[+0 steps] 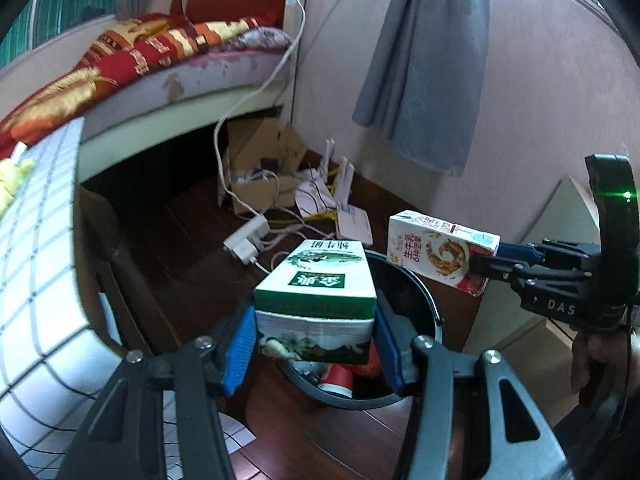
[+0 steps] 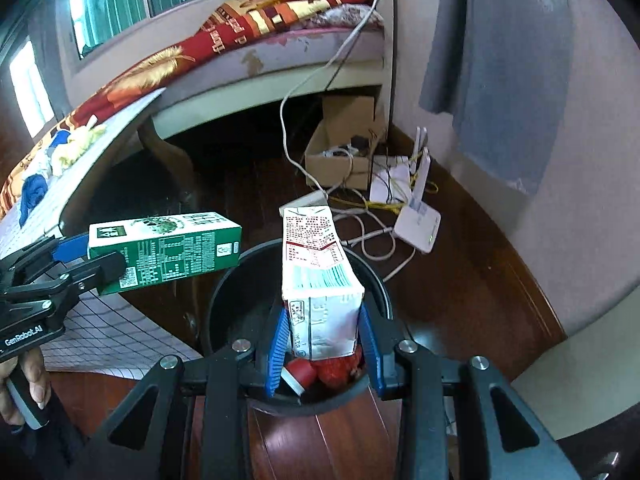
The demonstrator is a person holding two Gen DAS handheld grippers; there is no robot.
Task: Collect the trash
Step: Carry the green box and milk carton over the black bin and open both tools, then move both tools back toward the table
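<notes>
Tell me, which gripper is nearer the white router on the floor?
Right, it seems. The right gripper, over the bin, has the router just ahead; the left gripper sits further off beside the table.

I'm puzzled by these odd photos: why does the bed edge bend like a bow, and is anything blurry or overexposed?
Left wrist view: fisheye lens bows the bed edge; black corners; the green carton in the left gripper is sharp, the bedspread slightly blurred. Right wrist view: same bowing; window blown out bright; the white carton in the right gripper reads clearly above the dim bin.
</notes>
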